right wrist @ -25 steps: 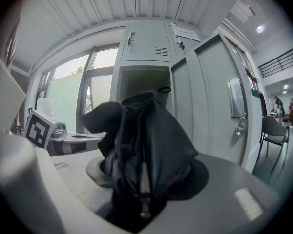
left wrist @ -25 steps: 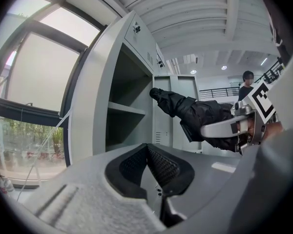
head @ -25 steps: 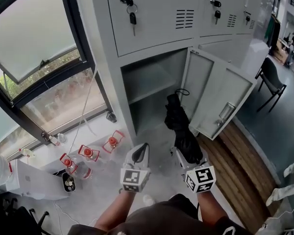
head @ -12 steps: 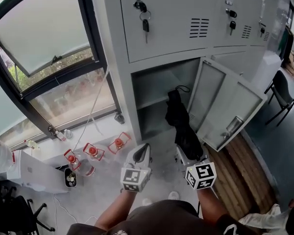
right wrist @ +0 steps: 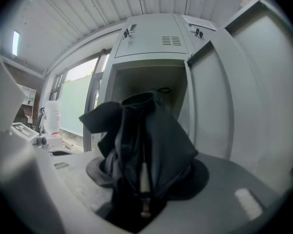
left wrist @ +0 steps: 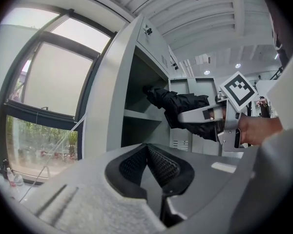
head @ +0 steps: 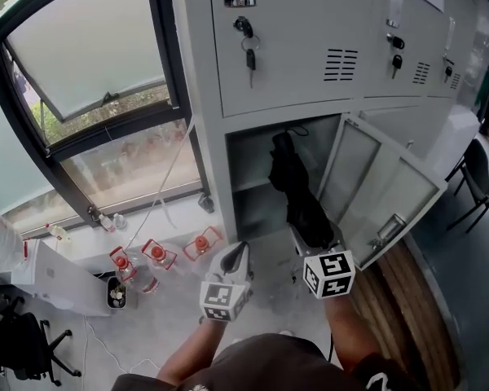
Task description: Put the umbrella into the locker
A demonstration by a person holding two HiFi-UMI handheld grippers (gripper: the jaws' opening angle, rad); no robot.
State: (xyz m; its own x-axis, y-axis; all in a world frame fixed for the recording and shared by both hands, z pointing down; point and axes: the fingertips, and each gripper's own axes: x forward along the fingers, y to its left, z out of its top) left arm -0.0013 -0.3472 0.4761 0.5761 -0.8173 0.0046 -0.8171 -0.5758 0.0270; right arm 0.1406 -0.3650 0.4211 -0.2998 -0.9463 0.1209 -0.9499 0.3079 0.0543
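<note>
The umbrella [head: 297, 198] is a folded black one, loosely bunched rather than strapped tight; its cloth is soft, thin and matte, hanging in floppy folds around a stiff core, with a pale rib tip showing among the folds in the right gripper view. It looks light, yet I judge it awkward; the fabric would slide and give under pressure, so the sound place to take hold is low on the bundle where the ribs and shaft lie under the cloth, not on a loose flap. The right claw [head: 314, 239] holds it just so, jaws partly spread and pressing the lower end of the bundle; the umbrella stands up and forward from it, its far end with a thin loop at the mouth of the open locker [head: 257, 169], above the inner shelf [head: 248, 187]; whether it has passed the edge I cannot tell. The left claw [head: 232, 259] is empty, its ribbed pads [left wrist: 162, 167] closed together, just beside the right one. The locker is smooth grey sheet metal, boxy and hard-edged; its door [head: 383, 194] swings wide to the right; keys [head: 248, 49] hang from the compartment above; a dark-framed window [head: 90, 63] lies to the left.
</note>
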